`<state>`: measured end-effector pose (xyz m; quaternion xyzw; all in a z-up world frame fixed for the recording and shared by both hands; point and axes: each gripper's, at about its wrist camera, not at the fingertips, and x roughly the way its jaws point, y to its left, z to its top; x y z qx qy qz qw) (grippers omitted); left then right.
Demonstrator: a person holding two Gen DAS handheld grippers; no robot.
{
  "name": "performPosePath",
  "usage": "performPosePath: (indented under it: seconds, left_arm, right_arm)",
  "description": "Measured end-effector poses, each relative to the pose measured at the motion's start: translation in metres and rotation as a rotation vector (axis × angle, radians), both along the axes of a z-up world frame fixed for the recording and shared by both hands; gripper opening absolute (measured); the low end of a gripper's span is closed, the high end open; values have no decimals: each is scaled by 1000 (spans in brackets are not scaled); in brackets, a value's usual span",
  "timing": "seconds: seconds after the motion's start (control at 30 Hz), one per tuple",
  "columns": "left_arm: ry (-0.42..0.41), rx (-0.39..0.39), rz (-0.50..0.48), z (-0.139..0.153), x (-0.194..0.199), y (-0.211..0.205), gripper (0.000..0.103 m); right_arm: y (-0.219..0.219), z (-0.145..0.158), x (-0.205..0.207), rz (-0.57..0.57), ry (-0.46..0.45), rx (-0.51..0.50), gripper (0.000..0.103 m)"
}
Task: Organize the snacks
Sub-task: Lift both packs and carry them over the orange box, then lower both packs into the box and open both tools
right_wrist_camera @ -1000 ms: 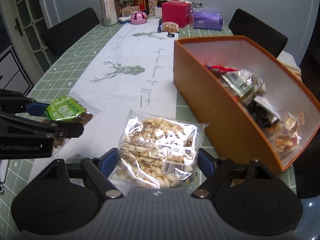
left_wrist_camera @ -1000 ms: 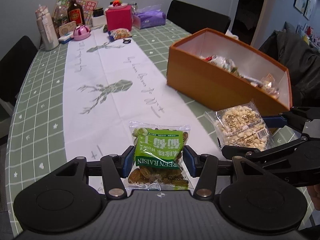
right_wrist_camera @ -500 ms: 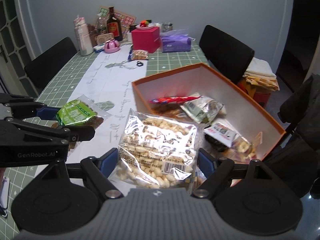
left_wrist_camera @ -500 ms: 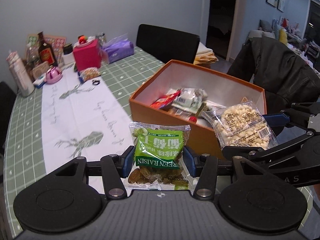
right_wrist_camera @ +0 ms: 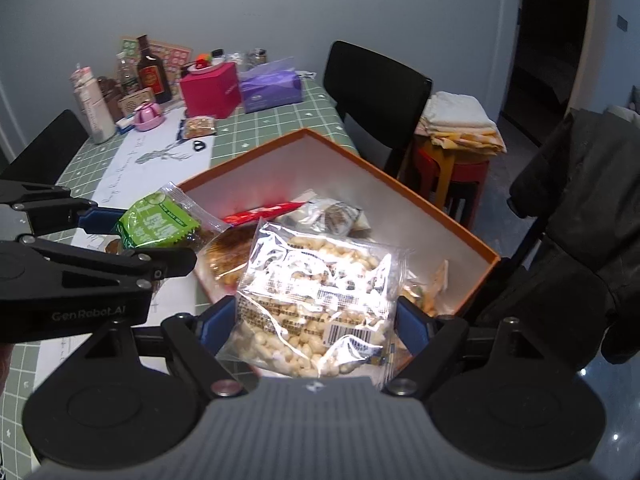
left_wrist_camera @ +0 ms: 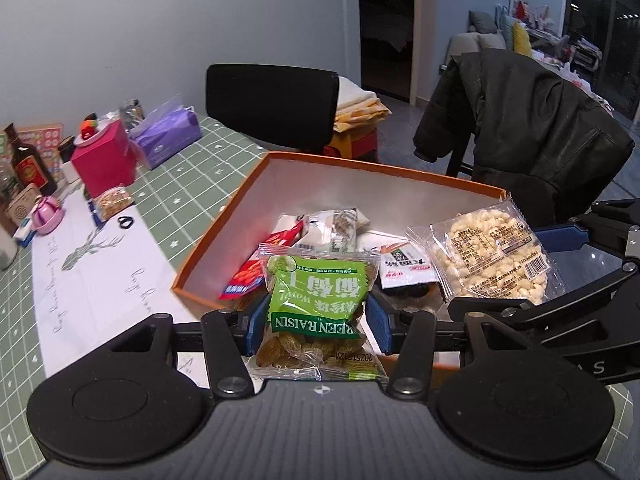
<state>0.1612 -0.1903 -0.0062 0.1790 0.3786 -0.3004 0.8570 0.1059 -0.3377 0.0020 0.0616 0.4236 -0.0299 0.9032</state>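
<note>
- The left gripper [left_wrist_camera: 316,320] is clenched on a green raisin packet [left_wrist_camera: 318,300], held just over the near wall of an orange box [left_wrist_camera: 400,170].
- The right gripper [right_wrist_camera: 316,320] is clenched on a clear bag of pale puffed snacks [right_wrist_camera: 316,300], above the box's interior.
- The box is rectangular card with a white lining, and already holds several crinkly wrappers.
- Both bags are glossy, slippery film with crimped, serrated edges.
- Risk: the raisin packet sits close to the rim, so letting go now may drop it outside onto the checked tablecloth [left_wrist_camera: 192,168].
- Risk: the grippers are close together and could knock each other.
</note>
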Motion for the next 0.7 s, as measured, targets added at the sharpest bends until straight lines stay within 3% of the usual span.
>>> performPosePath:
  seconds: [0.33, 0.7]
  left_arm:
    - [92, 21, -7, -25, 44, -23, 59]
    - [162, 90, -22, -57, 55, -35, 59]
  right_arm:
    - [-27, -21, 41, -55, 57, 11, 81]
    - [-41, -41, 77, -82, 124, 32, 81]
